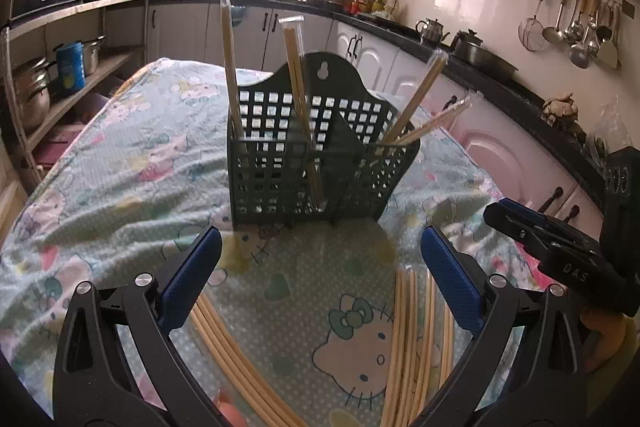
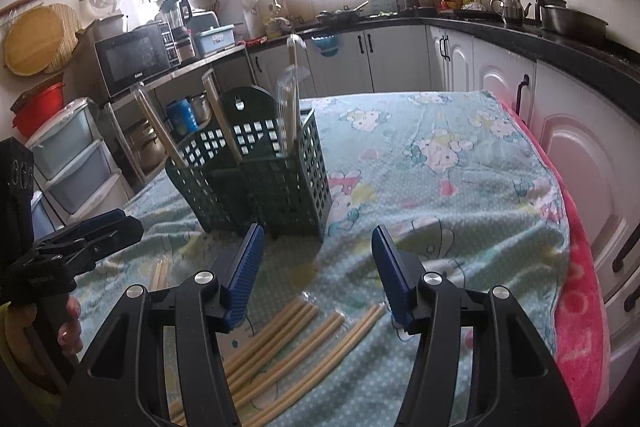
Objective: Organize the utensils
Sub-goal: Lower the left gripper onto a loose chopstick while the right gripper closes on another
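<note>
A dark green slotted utensil holder [image 1: 312, 163] stands on the Hello Kitty cloth; it also shows in the right wrist view [image 2: 260, 179]. Several wrapped chopstick pairs [image 1: 234, 75] stand upright or leaning in it [image 2: 224, 119]. More wrapped chopsticks [image 1: 412, 343] lie flat on the cloth just in front of both grippers [image 2: 288, 339]. My left gripper [image 1: 320, 267] is open and empty, above the loose chopsticks. My right gripper [image 2: 318, 267] is open and empty, also above them. The right gripper shows at the right edge of the left view [image 1: 552, 247].
The table cloth [image 1: 120, 195] is rumpled, with a pink blanket edge [image 2: 580, 299] at the right. Kitchen cabinets [image 2: 560, 131] and a counter run close along the right side. A shelf with microwave [image 2: 132, 59] and pots stands at the left.
</note>
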